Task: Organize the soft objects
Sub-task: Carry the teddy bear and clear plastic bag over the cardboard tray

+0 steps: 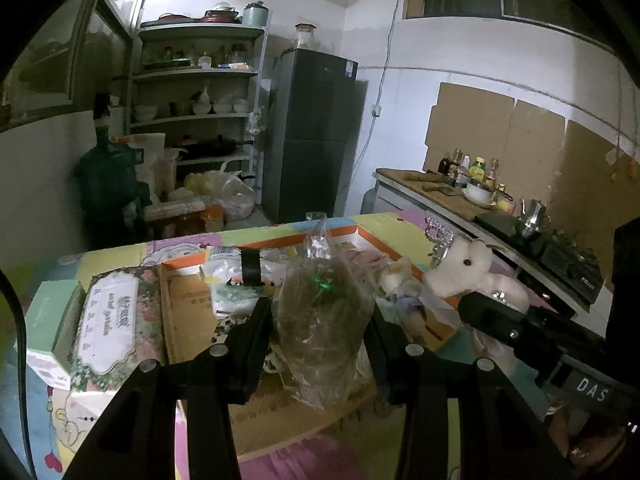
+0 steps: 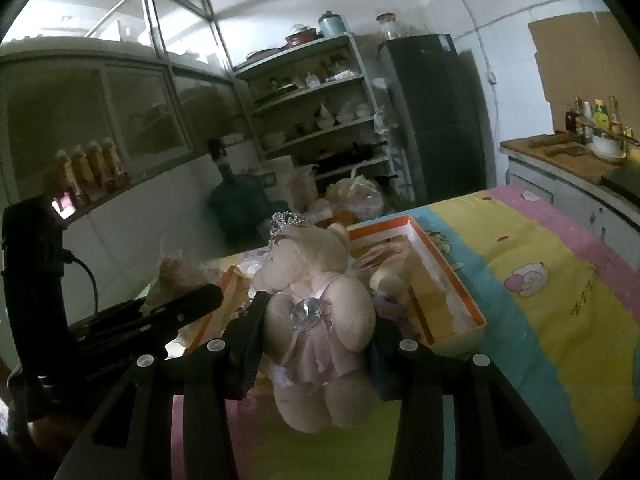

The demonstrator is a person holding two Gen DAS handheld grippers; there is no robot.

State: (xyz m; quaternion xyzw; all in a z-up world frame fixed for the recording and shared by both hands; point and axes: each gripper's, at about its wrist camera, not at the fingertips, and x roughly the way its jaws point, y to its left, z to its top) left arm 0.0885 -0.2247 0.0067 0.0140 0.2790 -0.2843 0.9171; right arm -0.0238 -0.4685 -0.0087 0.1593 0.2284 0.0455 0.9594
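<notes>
Left wrist view: left gripper (image 1: 320, 336), fingers clamped on a clear plastic bag (image 1: 320, 320), above the orange-rimmed box (image 1: 376, 236) on the worktop (image 1: 400, 440); not yet placed.

Right wrist view: right gripper (image 2: 316, 344) grips the plush bear (image 2: 316, 320) just short of the box; several soft items already inside.

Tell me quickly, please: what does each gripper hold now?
Left gripper: shut on a clear bag.
Right gripper: shut on a plush bear.

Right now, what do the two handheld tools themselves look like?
Both are matte black. Each tool, left and right, has two flat ribbed fingers on angular linkage arms with silver pivot pins. White letters "DAS" mark the right one's body; a black cable leaves the left one's.
</notes>
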